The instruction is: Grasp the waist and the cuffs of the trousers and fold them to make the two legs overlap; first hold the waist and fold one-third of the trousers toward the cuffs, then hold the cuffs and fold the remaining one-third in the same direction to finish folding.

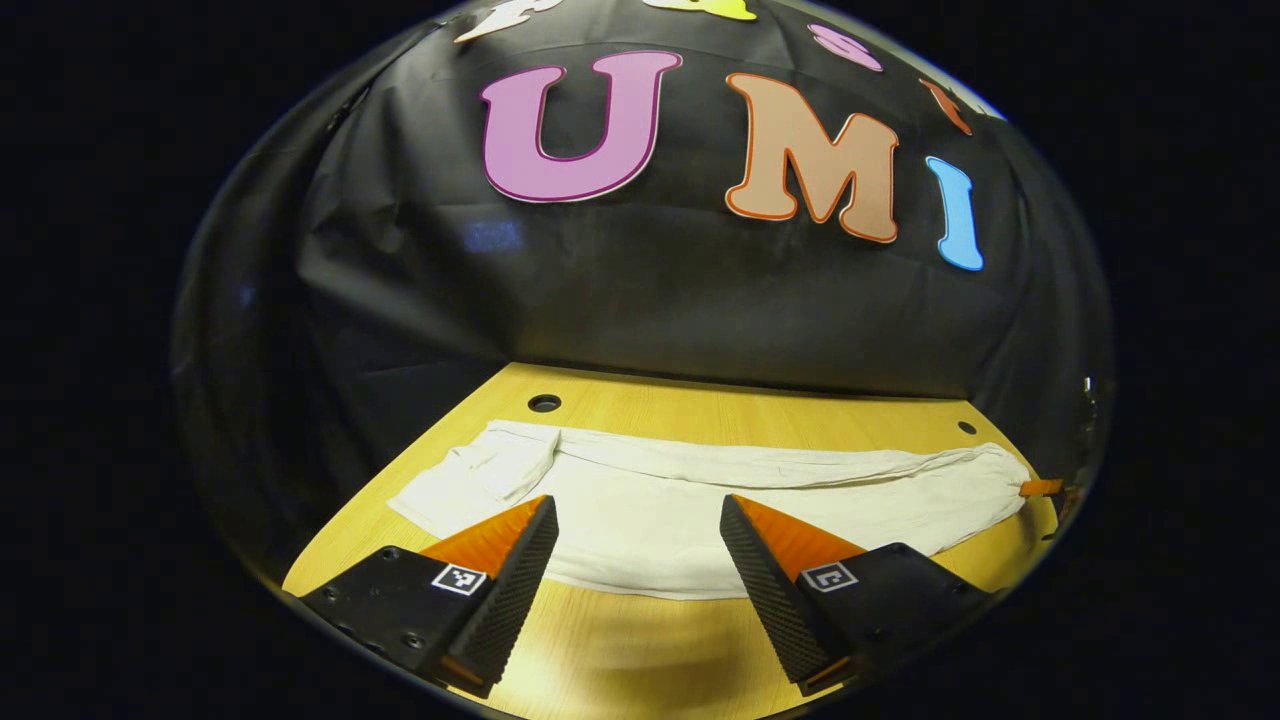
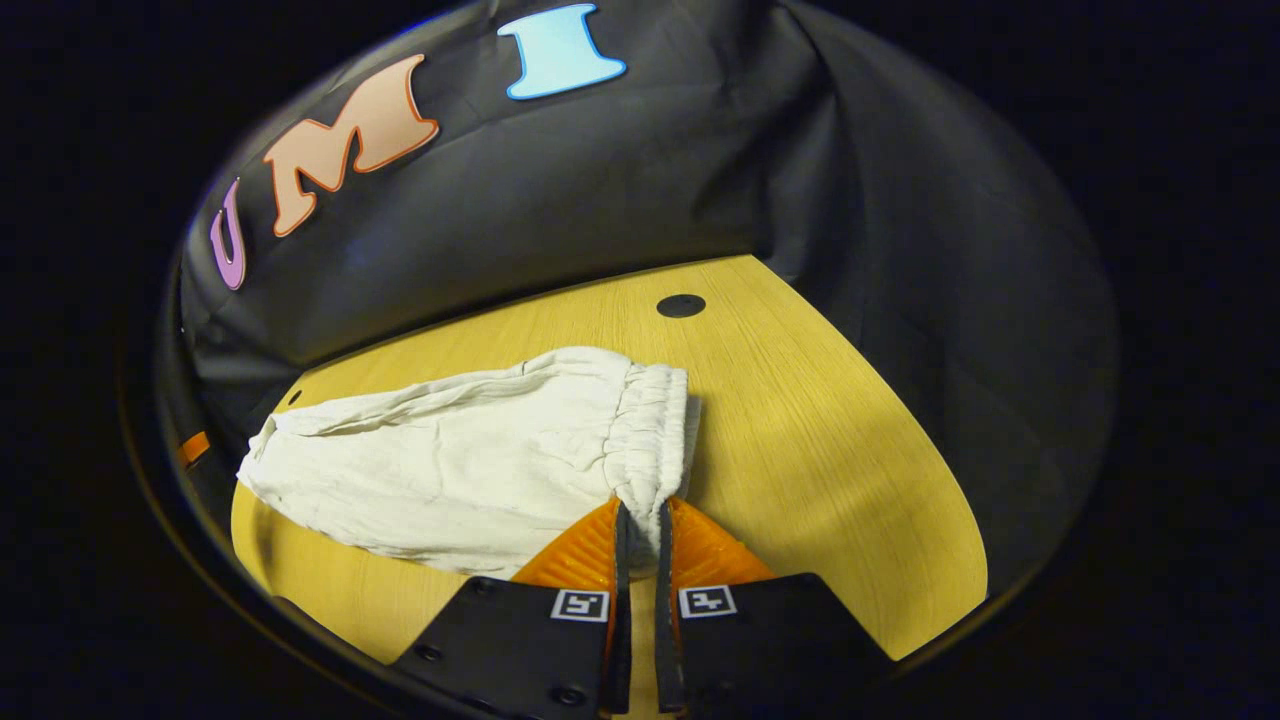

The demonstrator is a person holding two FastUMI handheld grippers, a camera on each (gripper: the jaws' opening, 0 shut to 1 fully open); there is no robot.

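Trousers [image 1: 700, 500], one pair, white and creased, lie flat across the wooden table [image 1: 640, 640], running side to side, cuff end to the left in the left gripper view. In the right gripper view the gathered elastic waist [image 2: 648, 430] sits at the near right end of the trousers [image 2: 450, 470].

Right gripper [image 2: 640, 520]: both fingers drawn nearly together, pinching the near corner of the waistband between them, low at the table [image 2: 820, 450].

Left gripper [image 1: 638, 520]: fingers spread wide, nothing between them, held above the trousers' near edge around mid-length, tips over the cloth; contact cannot be told.

Two round holes [image 1: 545, 403] in the tabletop near the far edge, one toward each corner. Black cloth wall [image 1: 650, 300] behind the table.
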